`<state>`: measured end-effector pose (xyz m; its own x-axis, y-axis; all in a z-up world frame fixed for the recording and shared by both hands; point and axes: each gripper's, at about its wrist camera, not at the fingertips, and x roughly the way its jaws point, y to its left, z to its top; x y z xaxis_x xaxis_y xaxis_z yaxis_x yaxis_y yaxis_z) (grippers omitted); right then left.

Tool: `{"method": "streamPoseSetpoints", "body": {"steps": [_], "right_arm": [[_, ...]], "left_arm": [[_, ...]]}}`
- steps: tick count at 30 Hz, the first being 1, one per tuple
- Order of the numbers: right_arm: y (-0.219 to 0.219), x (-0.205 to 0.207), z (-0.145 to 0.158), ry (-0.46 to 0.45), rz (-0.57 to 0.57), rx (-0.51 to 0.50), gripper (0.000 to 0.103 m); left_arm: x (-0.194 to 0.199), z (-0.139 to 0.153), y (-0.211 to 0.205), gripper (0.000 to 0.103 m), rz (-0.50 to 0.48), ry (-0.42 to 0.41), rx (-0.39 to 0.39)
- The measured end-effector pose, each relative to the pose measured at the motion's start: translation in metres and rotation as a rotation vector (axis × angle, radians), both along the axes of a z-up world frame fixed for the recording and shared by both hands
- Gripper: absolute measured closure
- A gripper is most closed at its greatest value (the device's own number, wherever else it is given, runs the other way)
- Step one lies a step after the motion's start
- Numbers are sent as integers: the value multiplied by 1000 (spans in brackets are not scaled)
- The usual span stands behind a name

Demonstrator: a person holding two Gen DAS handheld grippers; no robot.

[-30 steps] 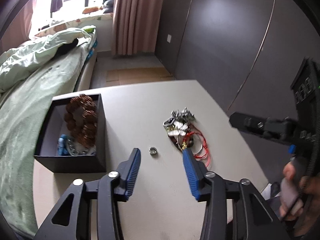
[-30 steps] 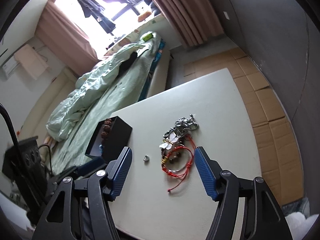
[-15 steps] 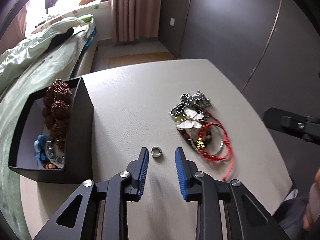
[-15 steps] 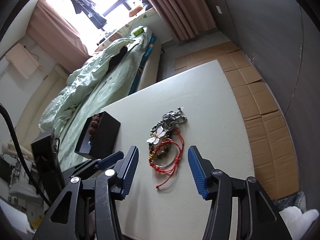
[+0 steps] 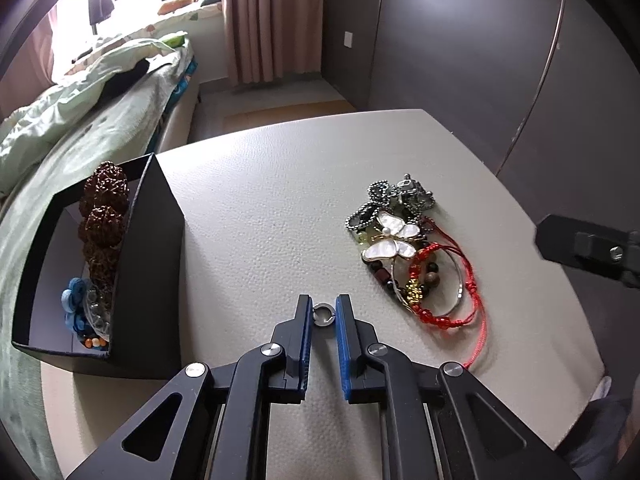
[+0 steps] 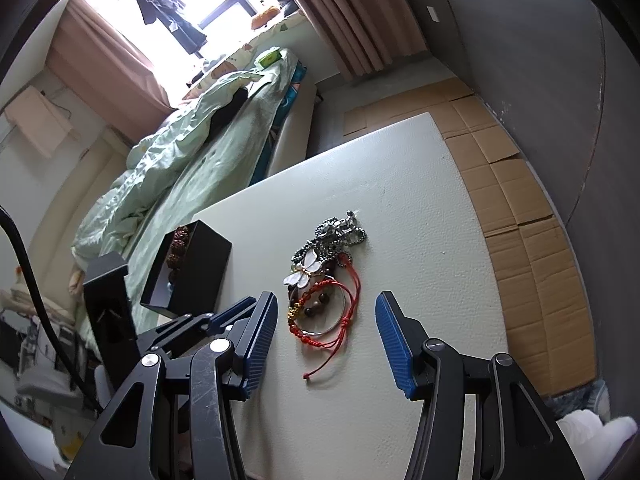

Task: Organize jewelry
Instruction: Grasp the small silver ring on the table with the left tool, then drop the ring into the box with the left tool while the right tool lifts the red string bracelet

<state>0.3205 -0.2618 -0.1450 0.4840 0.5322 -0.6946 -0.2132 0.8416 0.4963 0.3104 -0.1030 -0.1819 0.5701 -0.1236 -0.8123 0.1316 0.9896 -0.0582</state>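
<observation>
My left wrist camera catches what the right one misses: a small silver ring (image 5: pixel 323 314) sitting between the blue pads of my left gripper (image 5: pixel 323 312), low on the pale table (image 5: pixel 272 208). The pads press against its two sides, so I am clenched on it; whether it has left the tabletop I cannot tell. It is a thick, shiny band with a dark centre, its opening facing roughly up toward the camera. Being round, it has no clear long axis.

From the right wrist camera the ring is hidden behind my left gripper's fingers (image 6: pixel 236 314), which reach in from the left. That view shows my right gripper (image 6: pixel 326 338) with its jaws spread wide and nothing between them, hanging above the near end of the jewelry pile (image 6: pixel 326 280).

The pile lies to the right of the ring — a white butterfly brooch (image 5: pixel 394 242), a dark beaded chain (image 5: pixel 378 204), a red cord bracelet (image 5: pixel 452 296) and a thin silver bangle (image 5: pixel 460 292), tangled together. Its long axis runs away from me across the table, with the red cord tail trailing toward the near edge.

The black box (image 5: pixel 152 264) stands open at the table's left edge, well apart from the pile, holding brown knobbly beads (image 5: pixel 102 216) and a blue piece (image 5: pixel 74 300).
</observation>
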Motion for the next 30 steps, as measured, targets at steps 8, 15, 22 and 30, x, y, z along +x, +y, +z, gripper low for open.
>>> {"method": "streamPoseSetpoints", "body": {"steps": [8, 15, 22, 30], "right_arm": [[9, 5, -6, 26, 12, -27, 57], [17, 10, -14, 52, 21, -58, 64], [32, 18, -24, 72, 37, -139, 69], [52, 13, -29, 31, 46, -358, 95]], "left_arm": [[-9, 24, 11, 92, 6, -44, -31], [-19, 54, 29, 92, 33, -101, -64], [-32, 71, 50, 92, 74, -140, -78], [-44, 80, 75, 92, 120, -162, -90]]}}
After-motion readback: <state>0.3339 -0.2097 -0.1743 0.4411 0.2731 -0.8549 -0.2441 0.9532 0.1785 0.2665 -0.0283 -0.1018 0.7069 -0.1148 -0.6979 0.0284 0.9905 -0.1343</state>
